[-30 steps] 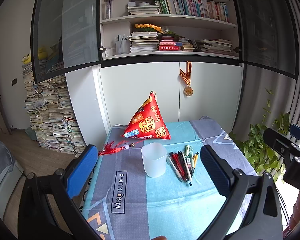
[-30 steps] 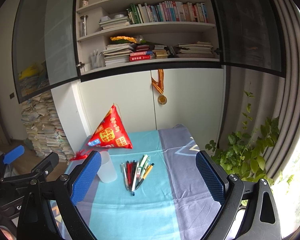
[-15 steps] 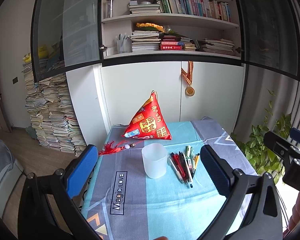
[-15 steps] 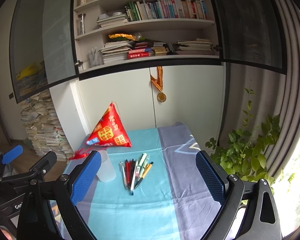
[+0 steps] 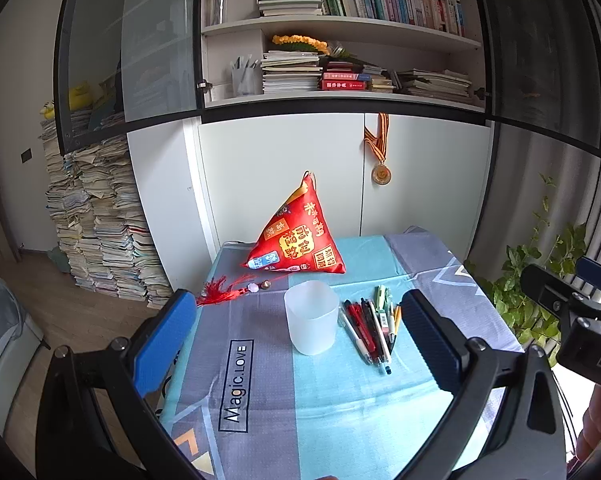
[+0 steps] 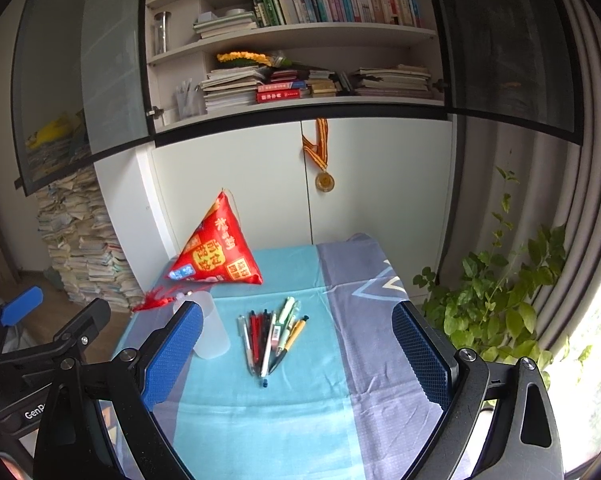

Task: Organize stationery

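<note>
Both my grippers are spread wide with nothing between the pads. My left gripper (image 5: 300, 340) hangs above the near part of the table, and its fingers (image 5: 162, 342) frame the translucent cup (image 5: 311, 320), which stands upright and empty straight ahead of them. My right gripper (image 6: 296, 356) hangs likewise over the near edge, its blue pads (image 6: 172, 352) well apart, and between them, dead ahead, lies the bundle of pens (image 6: 270, 338). The pens lie flat on the teal stripe of the tablecloth (image 6: 260, 420), fanned a little, just beside the cup on its right and not touching it as far as I can tell. Their long axes run roughly away from me, tips toward my fingers and the far ends toward the red pyramid cushion (image 6: 214, 248) at the back, so they point nearly along my right fingers' reach. I judge my right gripper to be the nearer and better lined up for the pens, and my left for steadying the cup. Since the pens run along my approach, I expect I must close across a barrel from its 2 sides, and pick an outer pen such as the yellow one (image 6: 294, 334), because the rest lie packed close together.
</note>
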{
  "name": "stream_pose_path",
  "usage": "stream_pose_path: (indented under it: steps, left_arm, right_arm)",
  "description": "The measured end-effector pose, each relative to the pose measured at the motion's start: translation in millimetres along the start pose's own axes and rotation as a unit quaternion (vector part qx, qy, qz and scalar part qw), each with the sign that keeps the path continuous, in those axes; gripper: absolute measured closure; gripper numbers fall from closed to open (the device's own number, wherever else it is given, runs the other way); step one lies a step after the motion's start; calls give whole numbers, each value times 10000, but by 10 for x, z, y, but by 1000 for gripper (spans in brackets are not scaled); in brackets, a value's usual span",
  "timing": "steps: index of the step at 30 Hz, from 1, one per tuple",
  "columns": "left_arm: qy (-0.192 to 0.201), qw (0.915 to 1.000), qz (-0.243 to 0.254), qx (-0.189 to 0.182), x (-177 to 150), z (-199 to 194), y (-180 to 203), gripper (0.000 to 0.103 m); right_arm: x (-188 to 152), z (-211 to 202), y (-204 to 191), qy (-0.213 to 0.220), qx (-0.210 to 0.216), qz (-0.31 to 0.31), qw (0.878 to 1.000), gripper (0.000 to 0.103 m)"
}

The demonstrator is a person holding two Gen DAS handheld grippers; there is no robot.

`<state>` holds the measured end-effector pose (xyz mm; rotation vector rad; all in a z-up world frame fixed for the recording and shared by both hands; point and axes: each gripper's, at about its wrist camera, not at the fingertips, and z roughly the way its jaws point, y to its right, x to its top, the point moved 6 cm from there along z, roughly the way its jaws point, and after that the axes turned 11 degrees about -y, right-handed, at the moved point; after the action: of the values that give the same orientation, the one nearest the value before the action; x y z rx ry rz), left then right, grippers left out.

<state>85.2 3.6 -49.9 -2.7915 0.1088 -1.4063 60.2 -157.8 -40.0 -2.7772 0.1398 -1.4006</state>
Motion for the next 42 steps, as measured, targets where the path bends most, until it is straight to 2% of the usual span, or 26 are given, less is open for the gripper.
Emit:
stream_pose_path:
  steps: [19,24,29,34,37,42]
  left_arm:
    - [-518,9986,-77,-53,-16,564,-136,1]
    - [-633,9980,-48,-7,-104,864,-192,1]
    - [-929,9952,95,-296,-330,1342,-273,1]
    - [-1350,9891,30,-584,-469,1769,-321,1]
    - [-1276,9893,48,-704,-446,1878,-290,1]
    - [-1141,9894,385,-814,-374,2012,-169,1]
  right_arm:
    - [40,517,-105,-532,-151,-9,9985,7]
    - [34,682,-80,-683,-215,34,9974,7]
    - [-33,891,28,-916,-323,136,9952,7]
    - [-120,1143,186,-1221,-432,360,9909,7]
    - [-161,1303,224,-1408,-452,392,9882,7]
    - [-205,1531,299,-1644,-523,446,9840,7]
